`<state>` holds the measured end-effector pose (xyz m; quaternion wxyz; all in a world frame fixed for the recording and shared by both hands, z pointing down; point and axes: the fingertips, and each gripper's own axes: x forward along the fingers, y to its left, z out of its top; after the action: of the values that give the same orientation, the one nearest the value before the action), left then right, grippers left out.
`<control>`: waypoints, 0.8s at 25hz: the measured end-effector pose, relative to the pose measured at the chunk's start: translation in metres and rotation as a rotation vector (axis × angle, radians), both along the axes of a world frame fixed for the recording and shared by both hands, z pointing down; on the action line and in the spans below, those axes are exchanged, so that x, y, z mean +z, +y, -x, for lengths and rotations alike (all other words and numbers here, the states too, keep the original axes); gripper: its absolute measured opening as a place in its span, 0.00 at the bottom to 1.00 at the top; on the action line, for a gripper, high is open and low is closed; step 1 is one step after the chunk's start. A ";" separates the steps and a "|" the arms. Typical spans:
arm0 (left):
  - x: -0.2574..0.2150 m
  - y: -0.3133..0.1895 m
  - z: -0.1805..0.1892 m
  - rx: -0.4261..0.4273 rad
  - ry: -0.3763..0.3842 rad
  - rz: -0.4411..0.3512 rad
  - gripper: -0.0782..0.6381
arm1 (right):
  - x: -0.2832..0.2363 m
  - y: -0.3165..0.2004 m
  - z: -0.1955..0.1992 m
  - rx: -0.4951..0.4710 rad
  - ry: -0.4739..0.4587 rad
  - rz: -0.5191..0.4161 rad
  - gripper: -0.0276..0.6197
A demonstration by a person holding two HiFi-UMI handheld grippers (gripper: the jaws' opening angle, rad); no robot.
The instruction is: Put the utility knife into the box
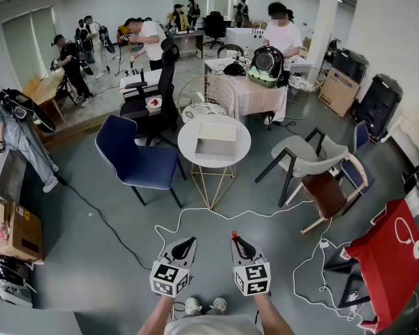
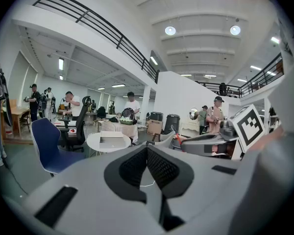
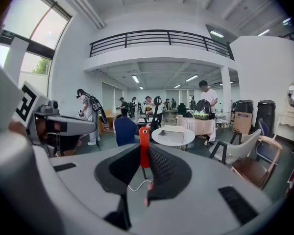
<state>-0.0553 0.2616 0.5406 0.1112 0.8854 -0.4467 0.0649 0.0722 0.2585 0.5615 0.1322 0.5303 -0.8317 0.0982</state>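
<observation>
Jaws of the right gripper (image 3: pixel 145 156) are narrowed onto a slim red plastic utility knife (image 3: pixel 144 148). They pinch its lower part, so its rounded end stands roughly upright above the black pads. In the head view the same knife (image 1: pixel 234 236) pokes out past the tips of this gripper (image 1: pixel 241 247).

The left gripper (image 2: pixel 147 155) has its jaws pressed together with nothing between them. It hangs just beside the right one, at about the same level, and apart from it (image 1: pixel 184 246).

Well ahead of both pairs of jaws, an open pale grey rectangular box (image 1: pixel 216 140) lies on a round white desk (image 1: pixel 241 145) with thin gold wire legs. Seen from the right jaws, the box (image 3: pixel 172 131) shows beyond the knife's upper end and a little to its right.

A dark blue upholstered chair (image 1: pixel 136 158) stands to the left of the desk, and a grey chair with black legs (image 1: pixel 300 152) stands to its right. A loose white cable (image 3: pixel 134 187) lies on the grey floor below the right jaws.
</observation>
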 end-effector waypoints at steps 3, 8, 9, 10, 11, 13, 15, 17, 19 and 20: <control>-0.002 0.003 -0.006 0.003 -0.003 0.002 0.13 | -0.003 0.000 -0.004 -0.004 -0.004 -0.003 0.14; -0.004 0.004 -0.015 0.001 -0.010 -0.002 0.13 | -0.004 0.001 -0.012 -0.013 -0.012 -0.005 0.14; -0.004 0.003 -0.017 -0.001 -0.012 -0.001 0.13 | -0.004 0.000 -0.014 -0.017 -0.016 -0.006 0.14; -0.004 0.002 -0.019 -0.002 -0.015 -0.001 0.13 | -0.004 0.000 -0.016 -0.022 -0.022 -0.007 0.14; -0.004 0.002 -0.021 -0.004 -0.017 -0.001 0.13 | -0.004 0.000 -0.018 -0.026 -0.029 -0.006 0.14; -0.003 0.000 -0.027 -0.008 -0.019 0.000 0.13 | -0.004 -0.001 -0.024 -0.031 -0.038 -0.005 0.14; -0.003 -0.002 -0.034 -0.012 -0.021 0.001 0.13 | -0.003 -0.003 -0.031 -0.037 -0.040 -0.002 0.14; -0.003 -0.005 -0.040 -0.016 -0.022 0.001 0.13 | -0.003 -0.007 -0.040 -0.041 -0.040 -0.002 0.14; -0.001 -0.006 -0.044 -0.021 -0.025 0.003 0.13 | 0.000 -0.009 -0.047 -0.042 -0.041 0.000 0.14; 0.001 -0.006 -0.046 -0.025 -0.025 0.004 0.13 | 0.001 -0.010 -0.051 -0.043 -0.042 0.001 0.14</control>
<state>-0.0090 0.2560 0.5411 0.1083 0.8786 -0.4589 0.0754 0.1229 0.2482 0.5626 0.1172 0.5103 -0.8453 0.1069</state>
